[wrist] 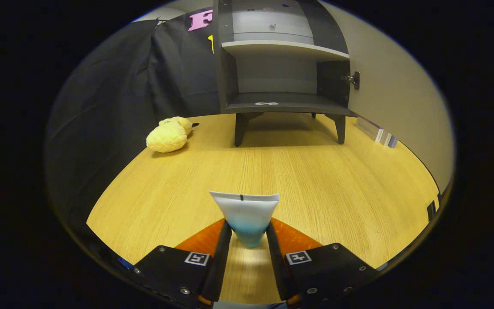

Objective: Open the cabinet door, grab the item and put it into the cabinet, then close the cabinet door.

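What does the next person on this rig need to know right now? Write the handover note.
Gripper: shut on the tube, its flat crimped end pointing ahead, held over the table.
Cabinet: stands beyond the fingers, door swung open to the right, lower shelf nearly bare.
Done: door opened, tube grabbed.
Left: carry the tube forward onto a shelf, let go, close the door.
A yellow plush toy lies left of the cabinet.

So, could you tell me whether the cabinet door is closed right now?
No, the cabinet stands open, its shelves showing, with its door swung aside.

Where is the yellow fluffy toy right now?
In the gripper view, the yellow plush toy lies on the wooden table, far beyond the fingers and to their left, beside the open cabinet.
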Motion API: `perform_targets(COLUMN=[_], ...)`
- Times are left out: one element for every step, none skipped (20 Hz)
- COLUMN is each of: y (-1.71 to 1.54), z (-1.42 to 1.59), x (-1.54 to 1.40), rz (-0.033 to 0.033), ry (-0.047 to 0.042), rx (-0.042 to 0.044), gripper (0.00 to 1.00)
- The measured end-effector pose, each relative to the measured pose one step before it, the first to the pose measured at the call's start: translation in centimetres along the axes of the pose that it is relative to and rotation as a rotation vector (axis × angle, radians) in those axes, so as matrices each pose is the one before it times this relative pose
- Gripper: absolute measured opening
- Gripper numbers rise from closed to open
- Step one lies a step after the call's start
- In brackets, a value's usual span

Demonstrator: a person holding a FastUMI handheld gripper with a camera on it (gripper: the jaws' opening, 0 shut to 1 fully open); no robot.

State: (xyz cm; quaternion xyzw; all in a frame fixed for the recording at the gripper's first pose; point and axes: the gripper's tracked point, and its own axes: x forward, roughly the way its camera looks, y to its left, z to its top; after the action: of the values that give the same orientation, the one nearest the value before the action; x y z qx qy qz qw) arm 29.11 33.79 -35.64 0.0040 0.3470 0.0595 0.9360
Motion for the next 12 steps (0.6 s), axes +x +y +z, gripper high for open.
perform_targets(y=[0.082,-0.1,-0.097,-0.088,-0.181,-0.306,-0.349,-0.333,-0.37,-0.375,-0.406,-0.428], z=[0.634,0.964,1.136,1.116,1.14,1.472,1.517,1.27,1.569,1.486,1.402,1.513], x=[-0.217,-0.082,-0.167,-0.133,-0.094,-0.154,-0.168,-0.062,-0.151,-0.008,-0.019,0.064], rz=[0.00932,0.0045,0.0054,0.00563,0.0036,0.00088,-0.00171,-0.00164,-0.00119,-0.00274,-0.00393,-0.00284], ry=[-0.00648,-0.01329,-0.0138,-0.0126,-0.01014,-0.0161,-0.01767,-0.0199,-0.02327,-0.01993,-0.01822,-0.01762], rx=[-0.0043,-0.00738,-0.0042,-0.00357,-0.00376,-0.00454,-0.00282,-0.00106,-0.00147,-0.00316,-0.00304,0.0], gripper=[0.5,0.5,0.5,0.5,0.5,0.5,0.5,0.5,0.5,0.5,0.5,0.5])
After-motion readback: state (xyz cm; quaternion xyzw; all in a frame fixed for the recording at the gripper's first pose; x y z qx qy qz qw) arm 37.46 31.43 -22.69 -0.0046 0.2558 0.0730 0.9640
